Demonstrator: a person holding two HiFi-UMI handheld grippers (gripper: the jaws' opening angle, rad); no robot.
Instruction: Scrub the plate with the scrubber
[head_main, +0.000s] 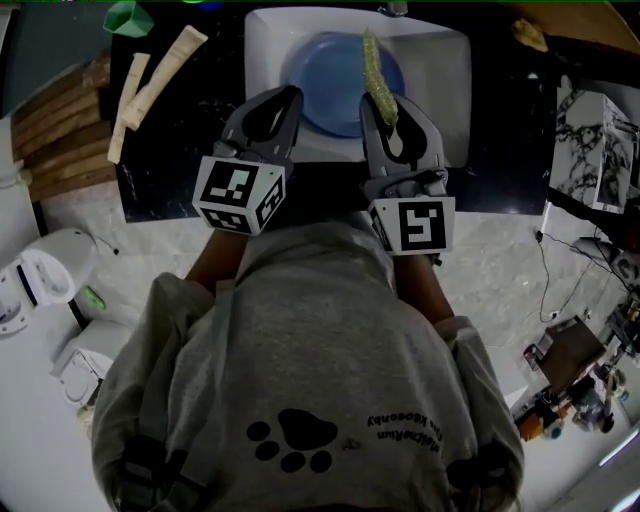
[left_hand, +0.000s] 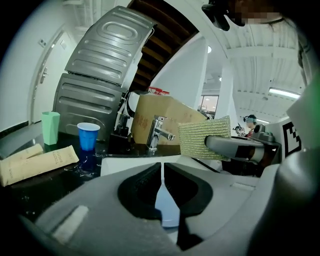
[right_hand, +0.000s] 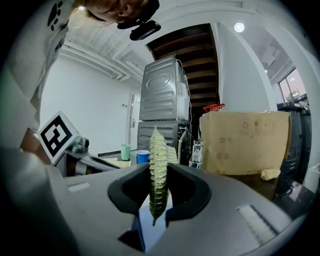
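Observation:
A blue plate (head_main: 330, 85) lies in the white sink (head_main: 440, 60). My right gripper (head_main: 388, 105) hangs over the plate's right side, shut on a yellow-green scrubber (head_main: 375, 70) that stands on edge between its pads (right_hand: 157, 165). At the plate's left rim my left gripper (head_main: 283, 98) holds its jaws a thin slit apart. In the left gripper view the plate (left_hand: 167, 212) shows pale blue below that slit (left_hand: 161, 170), and no pad visibly presses on it. The scrubber (left_hand: 205, 137) shows flat-on to the right there.
A faucet (left_hand: 157, 131) stands behind the sink. On the dark counter to the left lie beige packets (head_main: 150, 85), a green cup (head_main: 128, 17) and a blue cup (left_hand: 88, 136). A marbled box (head_main: 595, 140) sits to the right. The person's body fills the near side.

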